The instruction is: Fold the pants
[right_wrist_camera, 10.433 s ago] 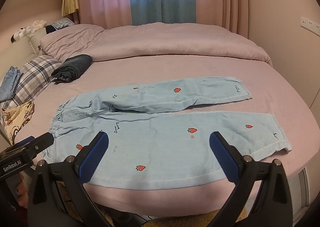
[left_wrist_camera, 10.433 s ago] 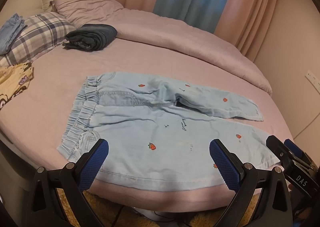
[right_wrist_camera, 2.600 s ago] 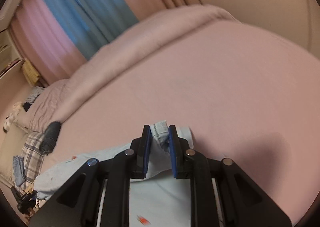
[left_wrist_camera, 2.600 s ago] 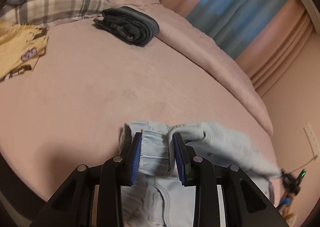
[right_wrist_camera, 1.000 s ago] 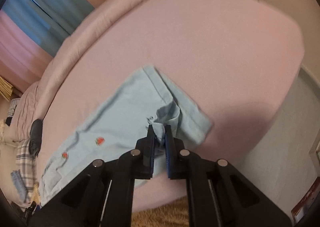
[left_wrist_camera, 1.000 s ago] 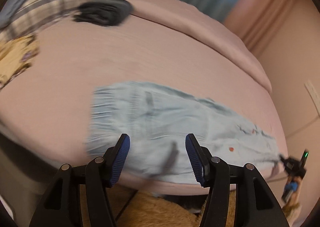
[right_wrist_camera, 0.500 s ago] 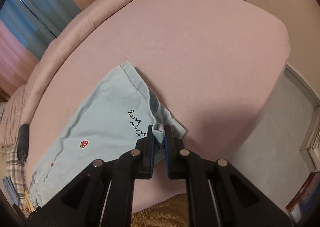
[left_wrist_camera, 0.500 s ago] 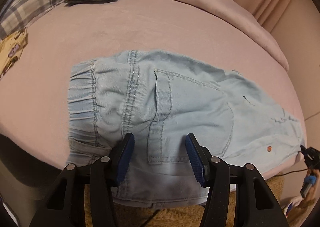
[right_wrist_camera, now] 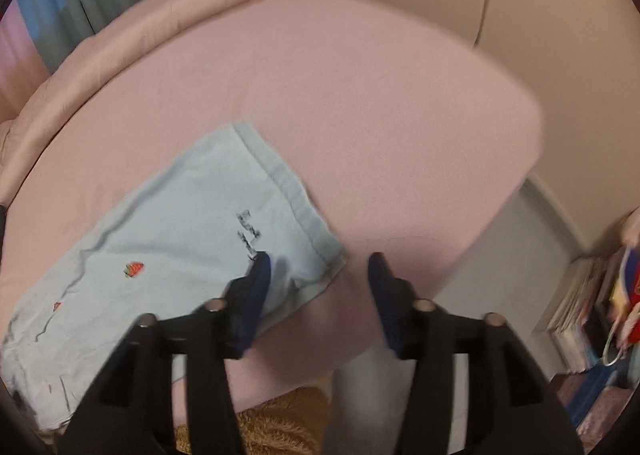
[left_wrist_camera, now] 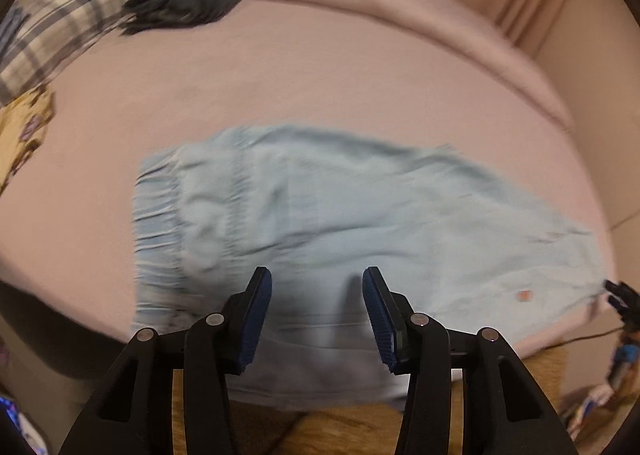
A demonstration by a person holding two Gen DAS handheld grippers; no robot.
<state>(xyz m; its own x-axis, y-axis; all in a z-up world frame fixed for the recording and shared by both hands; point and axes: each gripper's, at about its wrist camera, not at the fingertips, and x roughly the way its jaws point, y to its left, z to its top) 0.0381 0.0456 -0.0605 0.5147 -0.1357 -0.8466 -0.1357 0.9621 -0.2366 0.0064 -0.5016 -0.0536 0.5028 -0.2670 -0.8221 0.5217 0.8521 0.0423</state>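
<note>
Pants (left_wrist_camera: 340, 223): light-blue strawberry-print pair, flat on pink bed (left_wrist_camera: 320, 67) ahead of both my jaws, legs laid one over the other.
Done: lengthwise fold, I judge.
Left: folding cuffs toward waistband; compact stack not yet made.
My left gripper (left_wrist_camera: 317, 307): jaws closing, apart, pads above near edge below elastic waistband (left_wrist_camera: 158, 223); nothing pinched.
My right gripper (right_wrist_camera: 318, 287): jaws opening, hem corner (right_wrist_camera: 320, 251) lying loose between them, unheld.
Dark folded garment (left_wrist_camera: 188, 1): well beyond my left jaws.

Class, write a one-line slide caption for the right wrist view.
Right gripper opening above the hem end of light-blue strawberry pants, laid on a pink bed.
</note>
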